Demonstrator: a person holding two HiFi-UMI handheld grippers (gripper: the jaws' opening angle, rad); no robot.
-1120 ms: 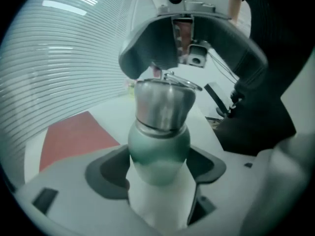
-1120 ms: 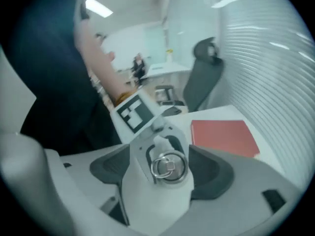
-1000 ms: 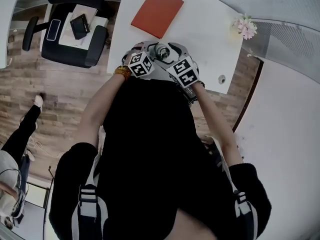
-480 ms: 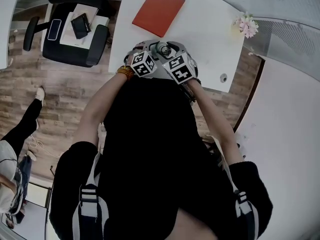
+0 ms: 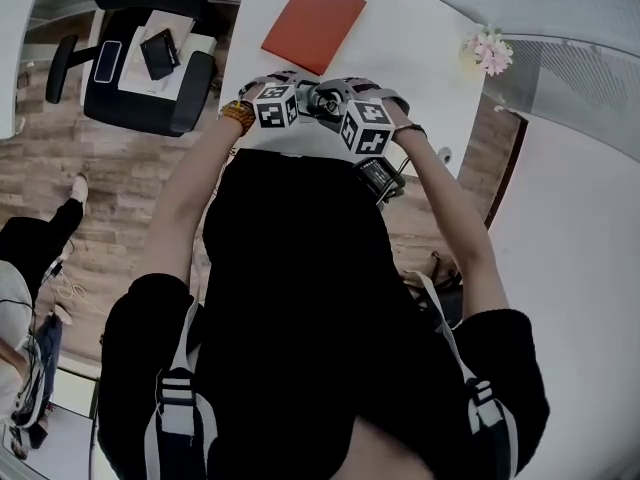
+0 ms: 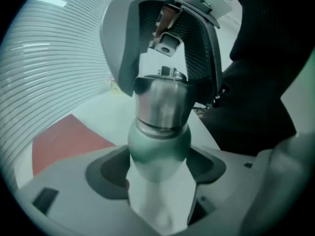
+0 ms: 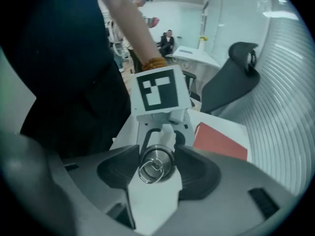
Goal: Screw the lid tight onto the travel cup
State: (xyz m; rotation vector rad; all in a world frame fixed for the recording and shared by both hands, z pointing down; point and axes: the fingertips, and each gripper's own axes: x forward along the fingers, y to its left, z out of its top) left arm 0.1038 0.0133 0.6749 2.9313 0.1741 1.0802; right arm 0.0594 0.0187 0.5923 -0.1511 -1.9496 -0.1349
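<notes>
Currently: pale-green round-bodied travel cup (image 6: 158, 141), rigid, probably slippery; left claw (image 6: 159, 170) clamps its body. Steel ring-topped lid (image 7: 156, 164): right claw (image 7: 157, 159), jaws just closing, grips its side.

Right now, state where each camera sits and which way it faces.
Head view: on the person's head, looking steeply down at the table; shows torso and both arms.
Left gripper view: rides the left gripper, facing the travel cup in its fingers; black clothing at right.
Right gripper view: rides the right gripper, looking down on the lid, onto which its fingers have just been closing; forearm above.
Shared: both gripper views show the red pad.
</notes>
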